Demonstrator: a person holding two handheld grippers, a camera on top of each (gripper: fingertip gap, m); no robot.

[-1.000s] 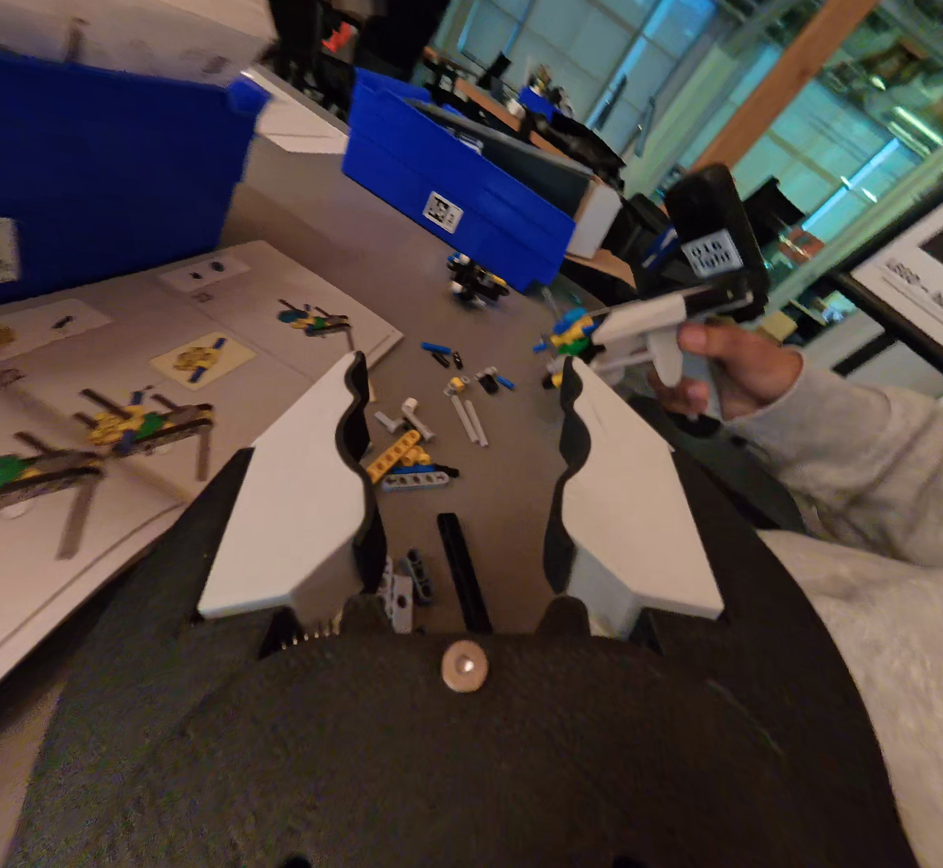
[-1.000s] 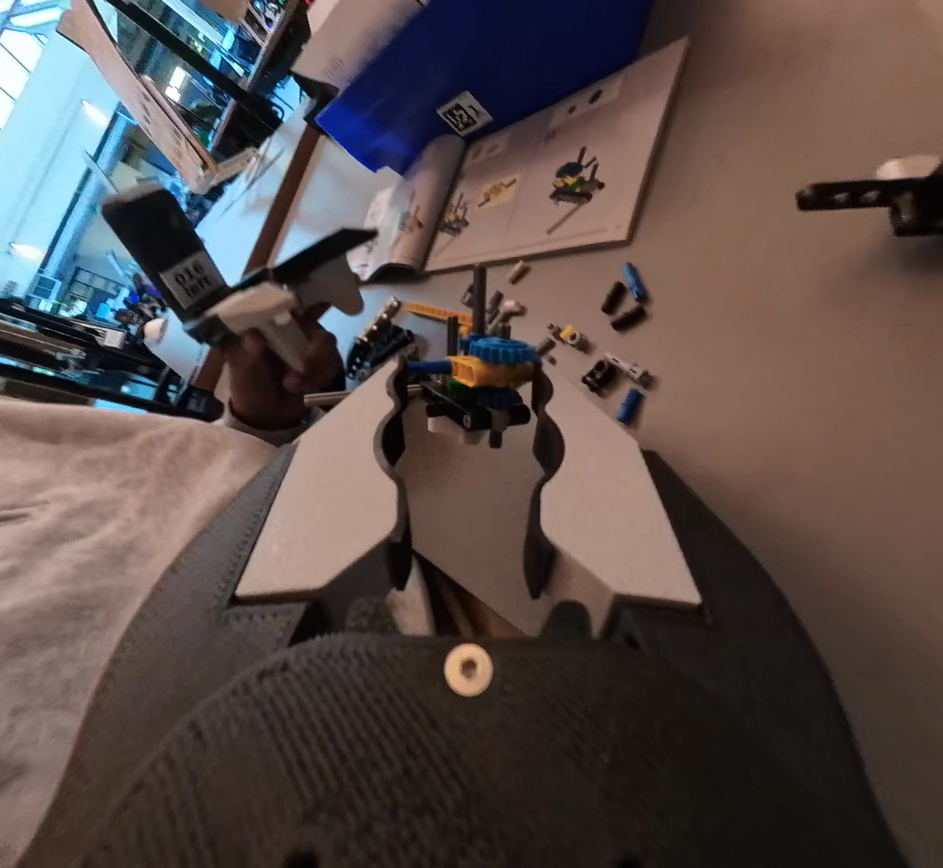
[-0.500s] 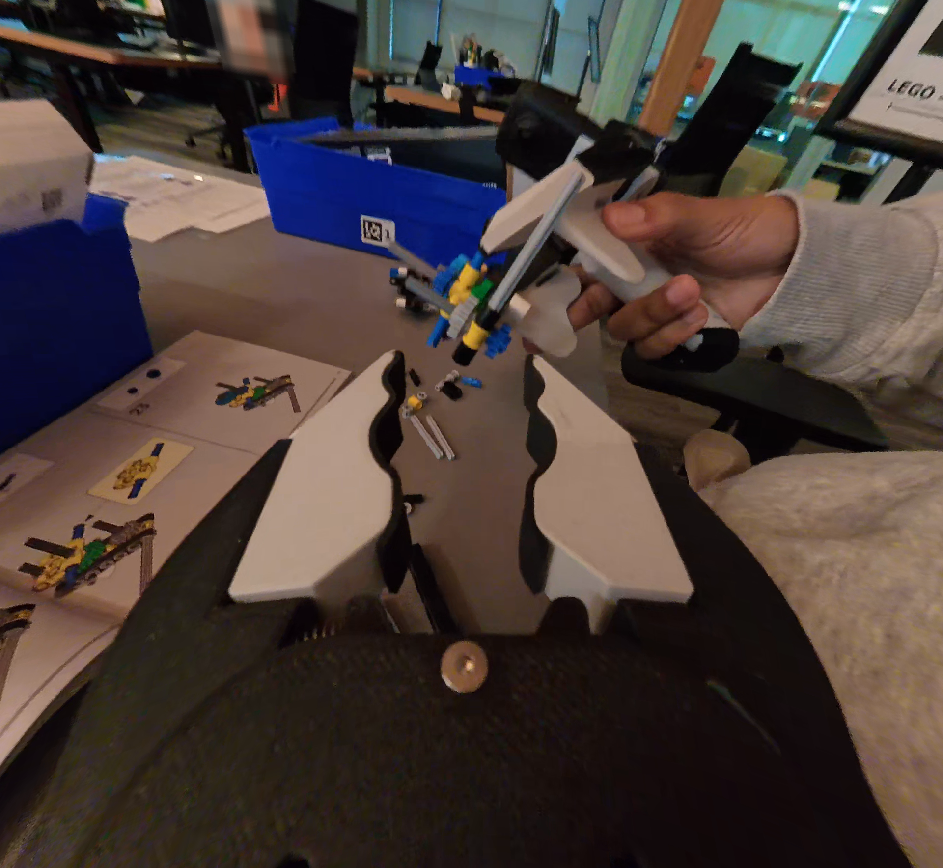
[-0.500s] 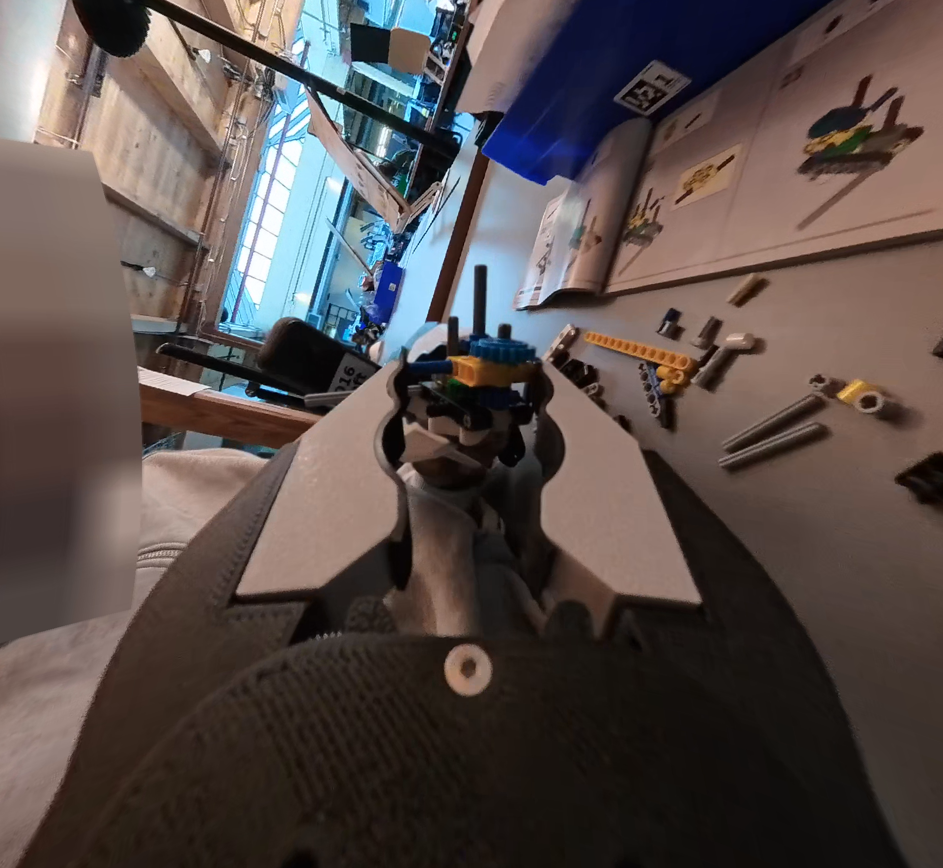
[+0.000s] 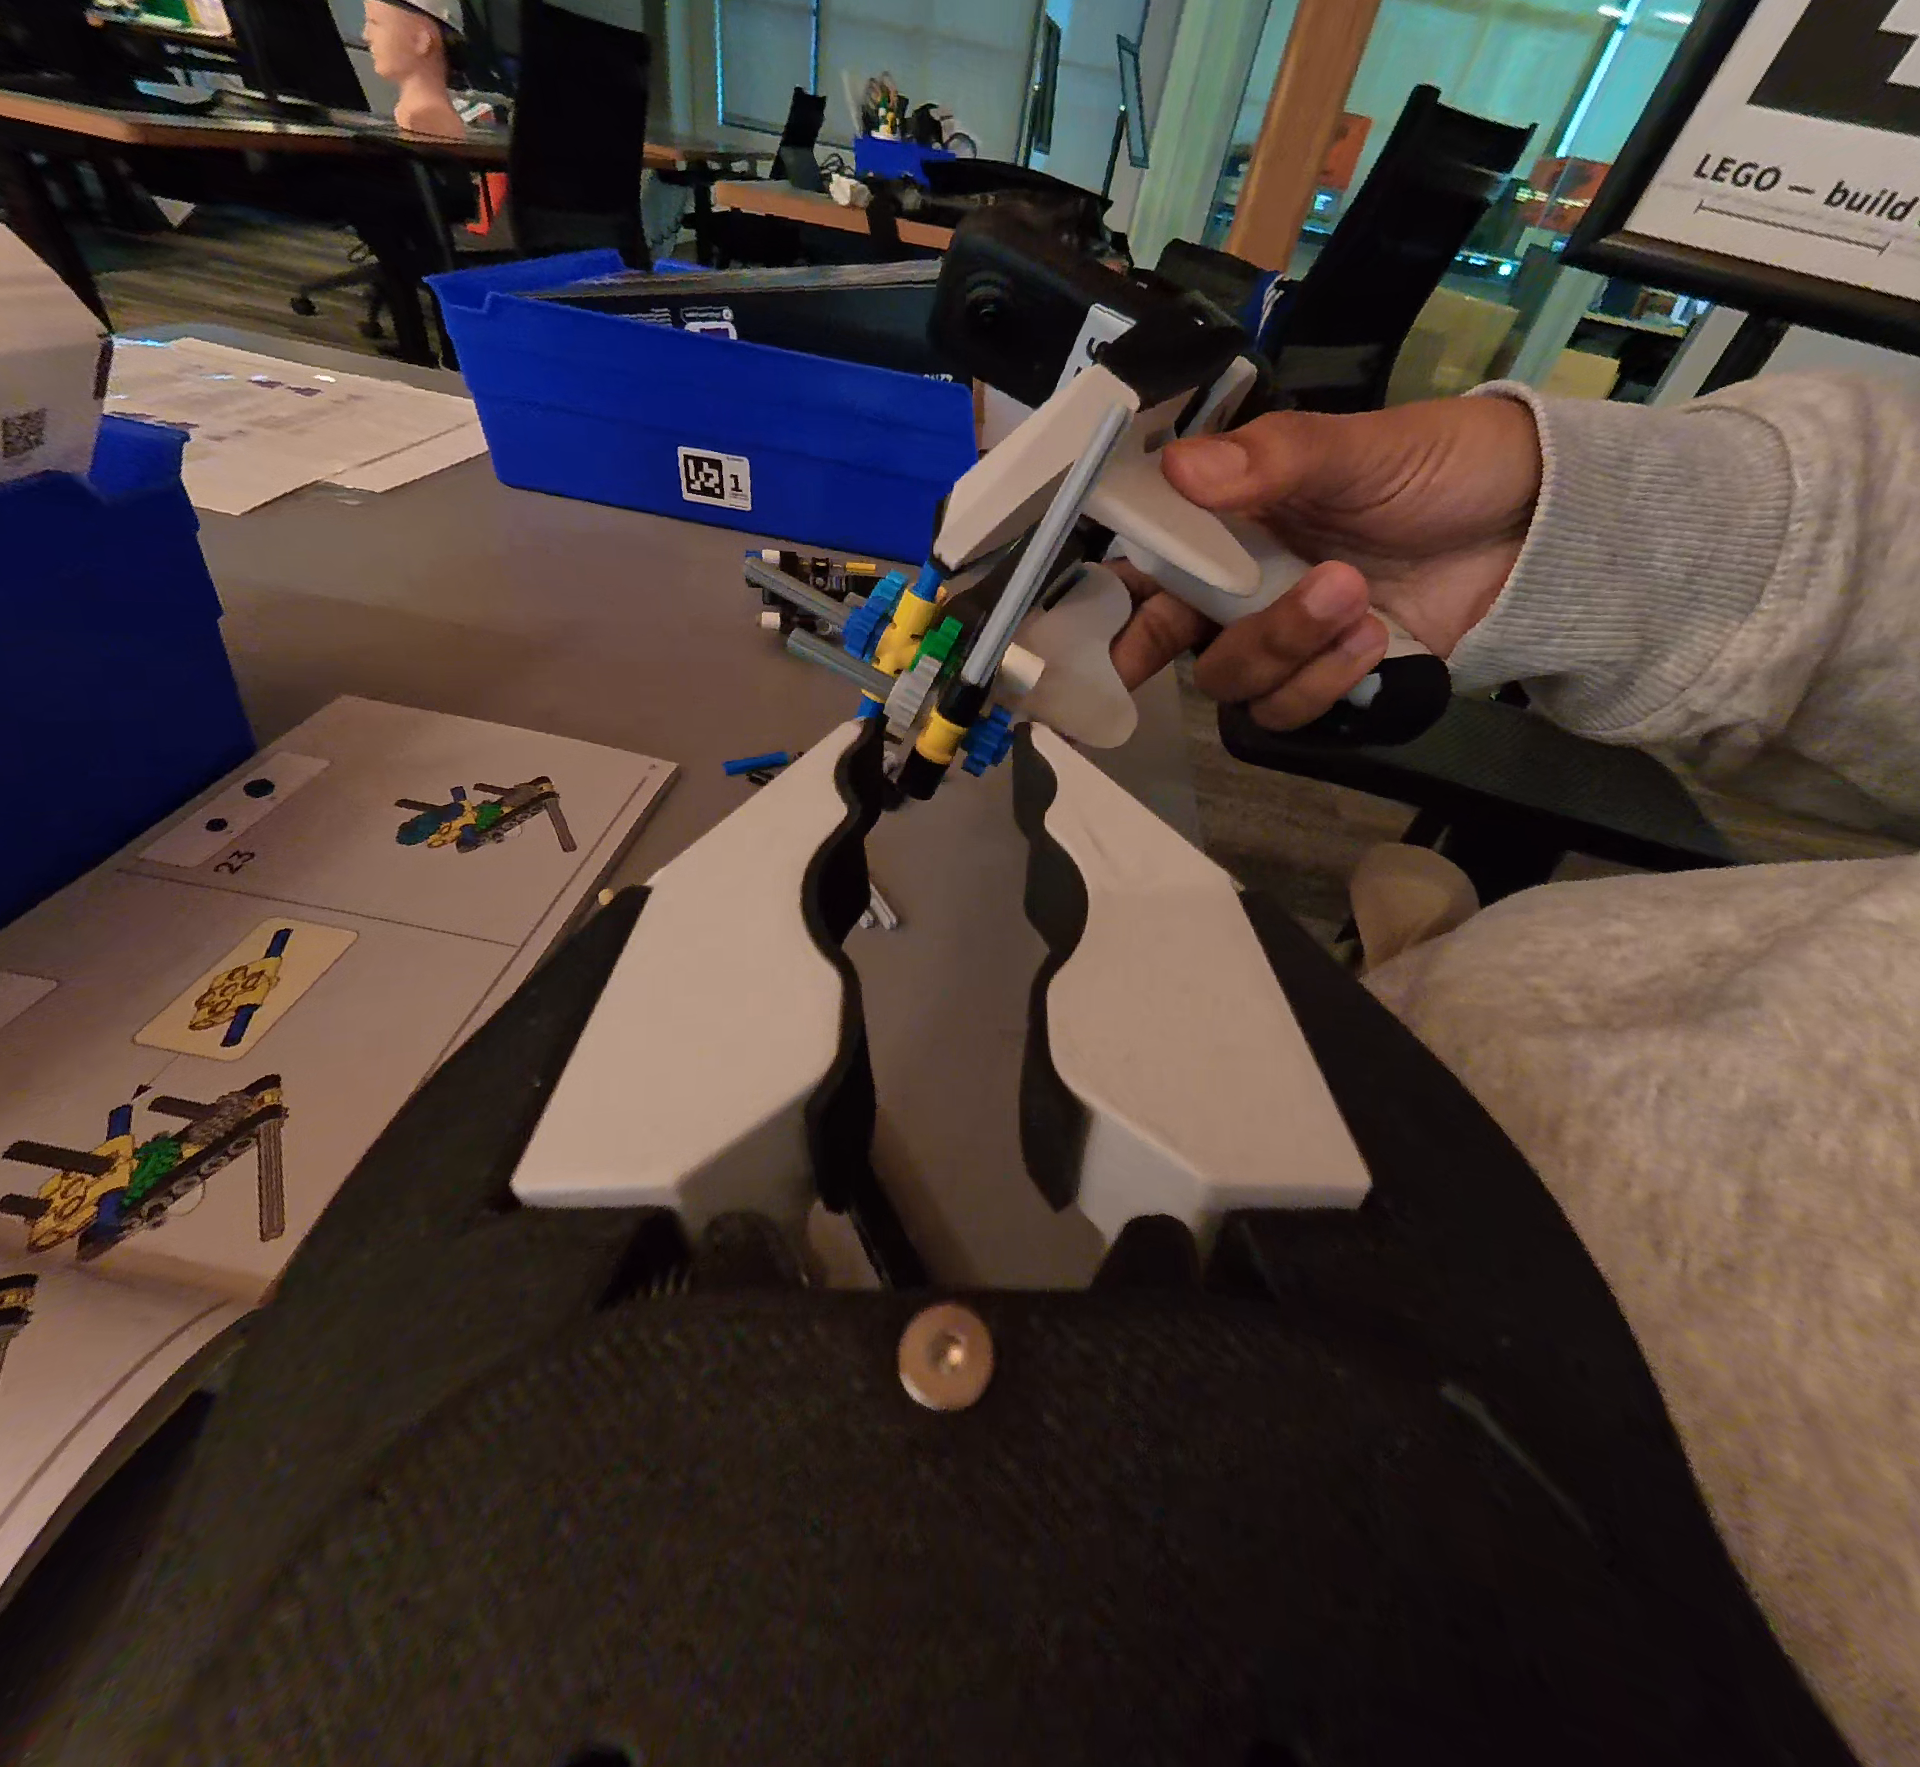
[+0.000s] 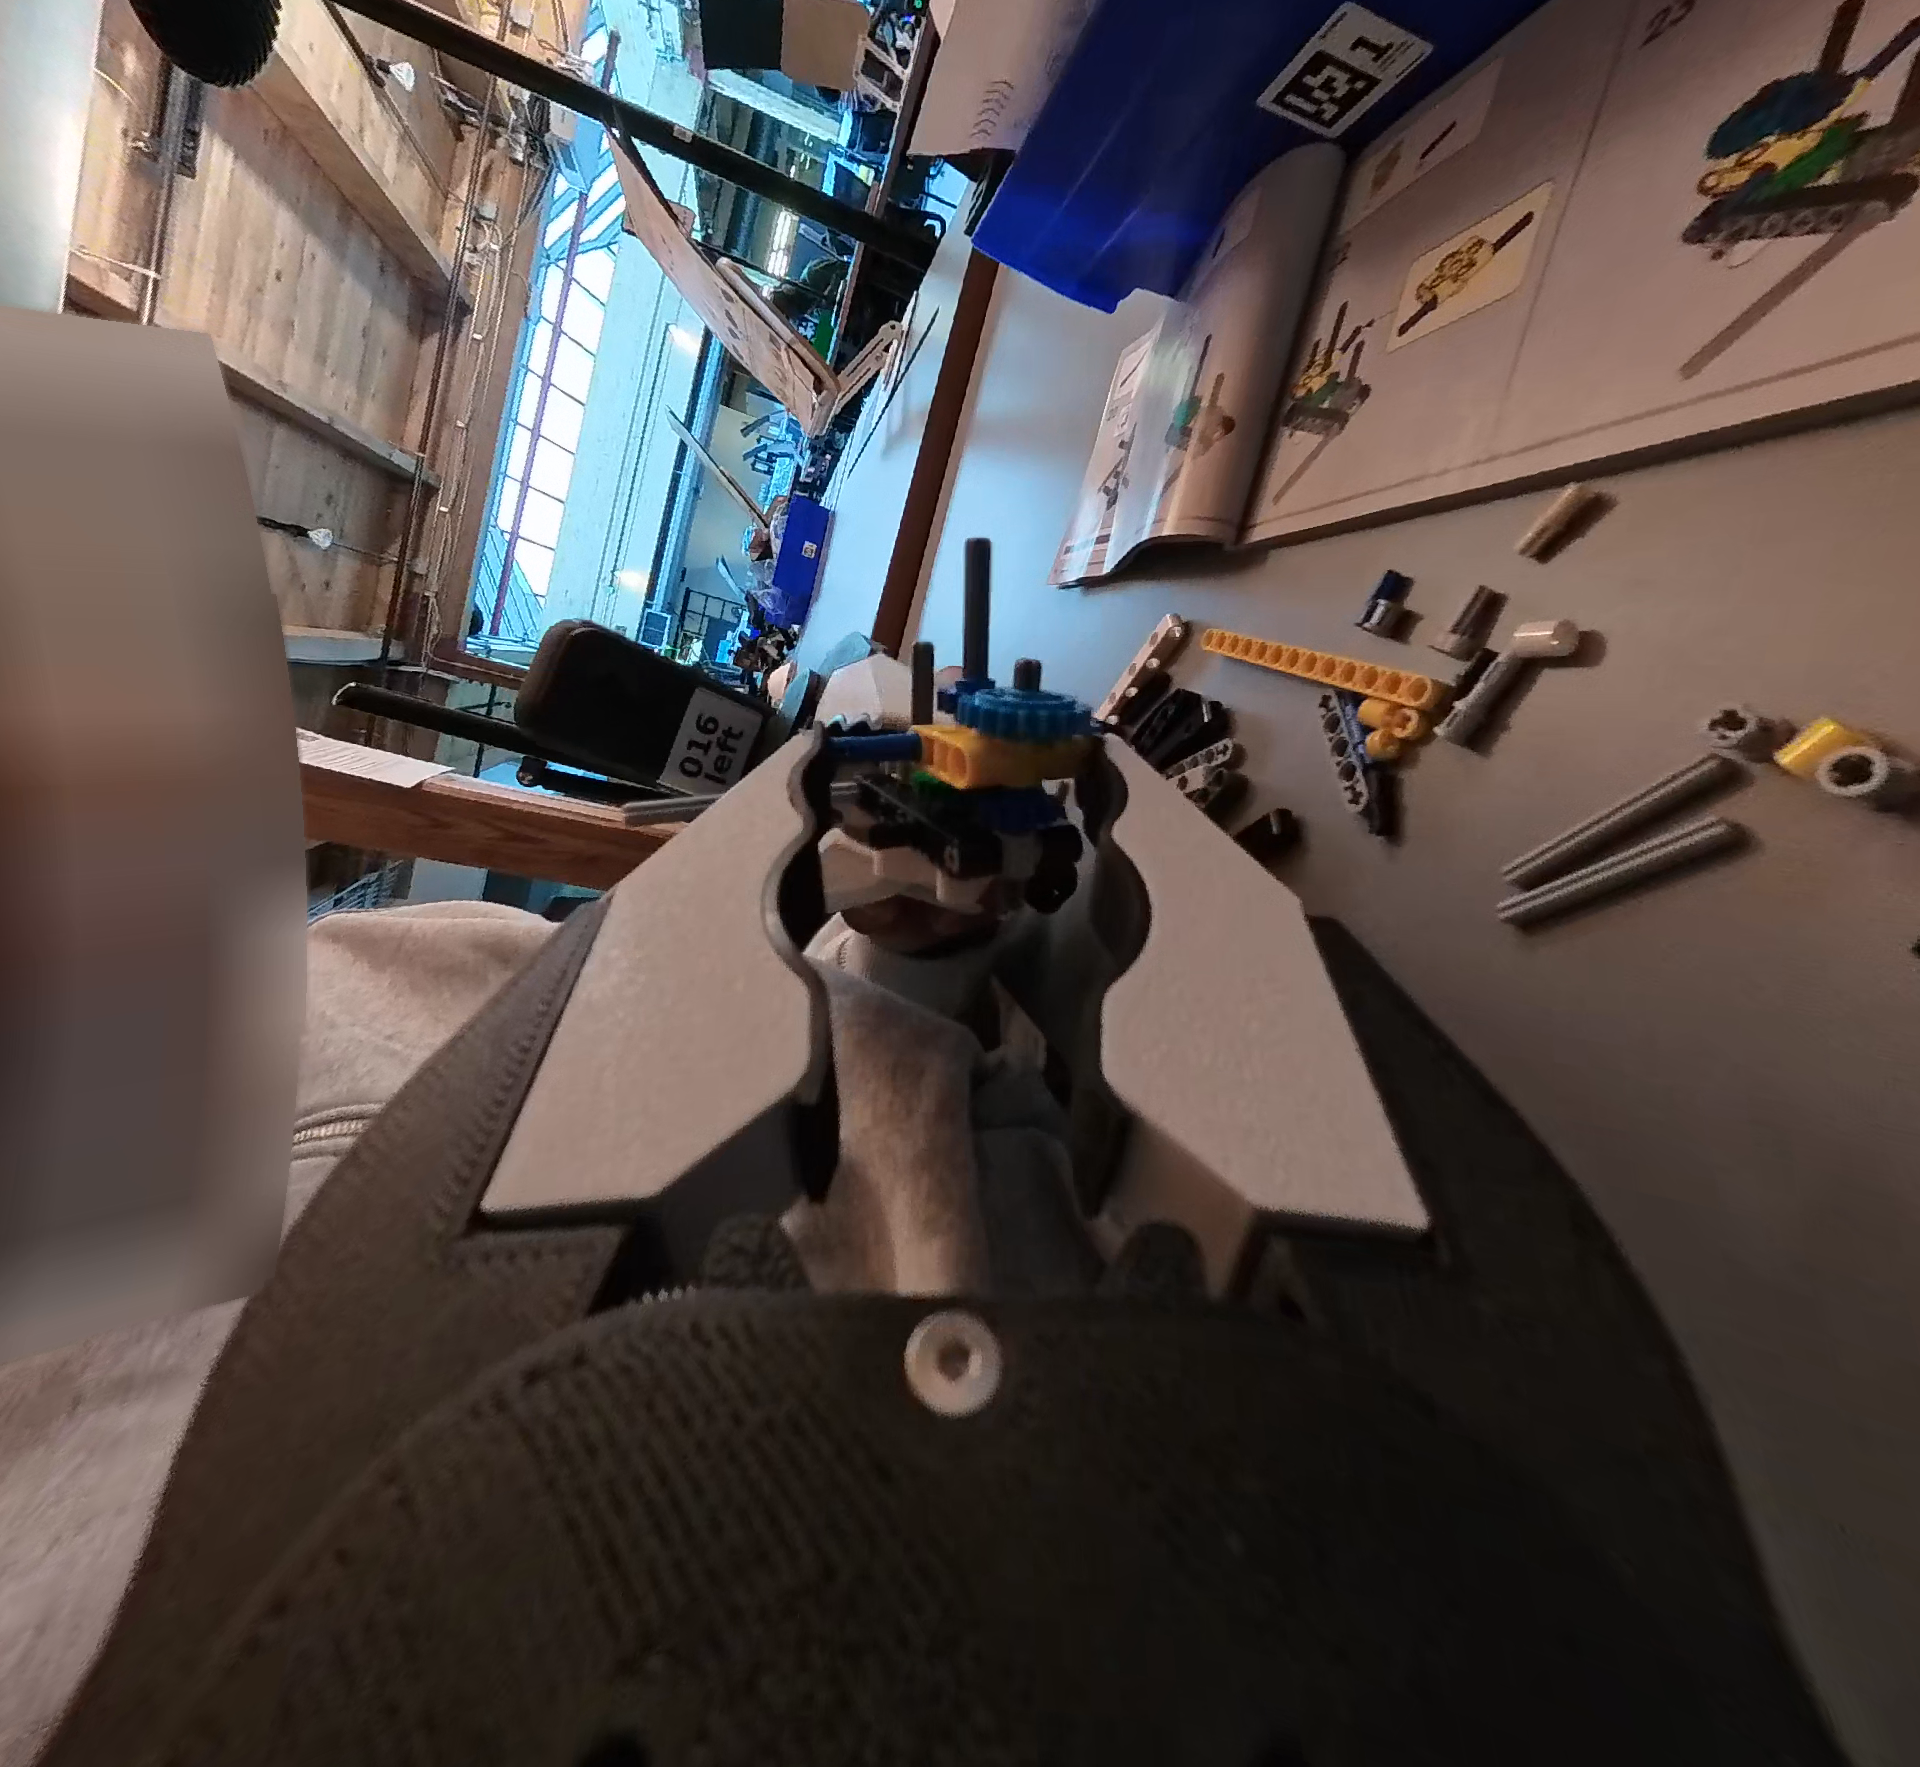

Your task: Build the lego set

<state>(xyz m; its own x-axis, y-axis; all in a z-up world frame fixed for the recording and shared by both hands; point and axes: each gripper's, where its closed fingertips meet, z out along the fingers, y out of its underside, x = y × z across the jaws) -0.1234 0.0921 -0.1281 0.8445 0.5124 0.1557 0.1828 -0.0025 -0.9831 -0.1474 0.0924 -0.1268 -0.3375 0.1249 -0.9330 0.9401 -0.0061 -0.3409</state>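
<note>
Right gripper (image 6: 951, 798) fingers pinch the blue-yellow-green lego assembly (image 5: 914, 668); left gripper (image 5: 940, 761) fingers spread.

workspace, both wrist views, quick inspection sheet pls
surface: grey table, bare in patches.
job's things: lego assembly held off the table; open instruction booklet; loose parts including yellow beam and two grey axles.
clutter: two blue bins, papers.
grippers: right gripper shut on lego assembly; left gripper open, its fingers just below the assembly.
cables: nothing seen.
surroundings: office desks, chairs, windows, mannequin head with white hard hat.
</note>
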